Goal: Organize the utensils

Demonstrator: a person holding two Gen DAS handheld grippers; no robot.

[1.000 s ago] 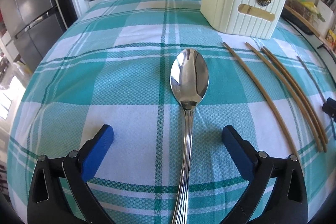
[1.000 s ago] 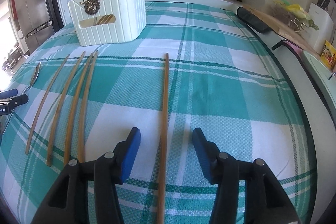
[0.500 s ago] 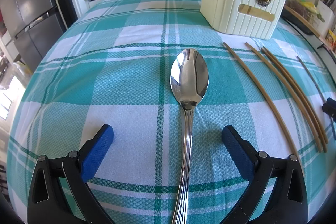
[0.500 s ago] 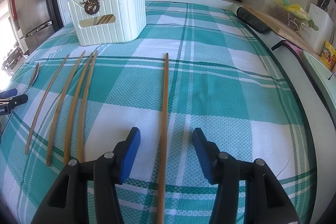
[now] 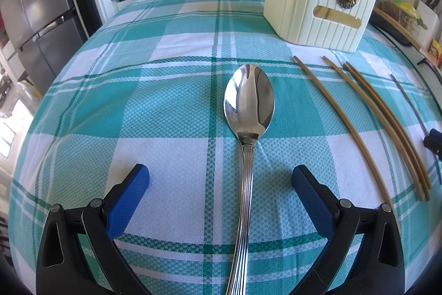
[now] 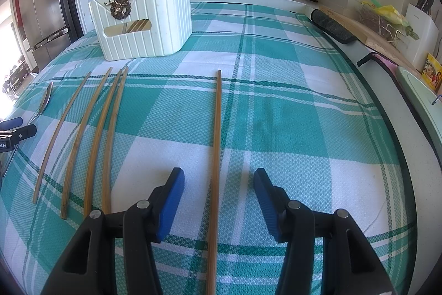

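Comparing with a second ago, I see nothing moved: my left gripper gapes around the spoon, my right gripper around one chopstick, both ungrasped on the cloth.

The tablecloth has a check pattern of teal and white squares, crossed by thin dark green lines. The spoon is shiny silver. The chopsticks are light brown, like bamboo. The utensil holder is cream white with vertical ribs, and a bronze deer head ornament is on its front. Both grippers have black arms and blue pads
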